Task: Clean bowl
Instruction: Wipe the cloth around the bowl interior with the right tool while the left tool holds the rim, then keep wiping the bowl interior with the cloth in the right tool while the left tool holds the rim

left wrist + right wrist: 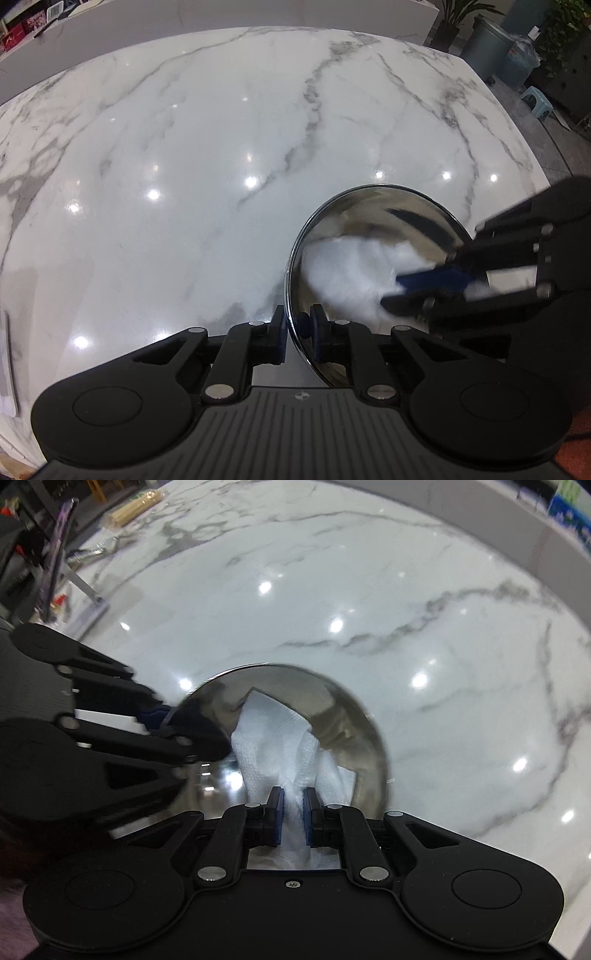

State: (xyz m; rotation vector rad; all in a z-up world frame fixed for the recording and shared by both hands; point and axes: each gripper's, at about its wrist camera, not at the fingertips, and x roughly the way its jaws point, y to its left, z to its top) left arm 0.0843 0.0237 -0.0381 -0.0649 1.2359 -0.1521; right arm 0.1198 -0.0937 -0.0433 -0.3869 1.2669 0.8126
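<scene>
Stool [536, 101], bins [487, 51] beyond table [184, 166] (clear).

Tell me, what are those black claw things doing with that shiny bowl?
A person is cleaning a steel bowl on a marble table with two handheld grippers. The left gripper is clamped on the bowl's rim, holding it tilted. The right gripper is shut on a white paper towel and has it pressed inside the bowl.
</scene>
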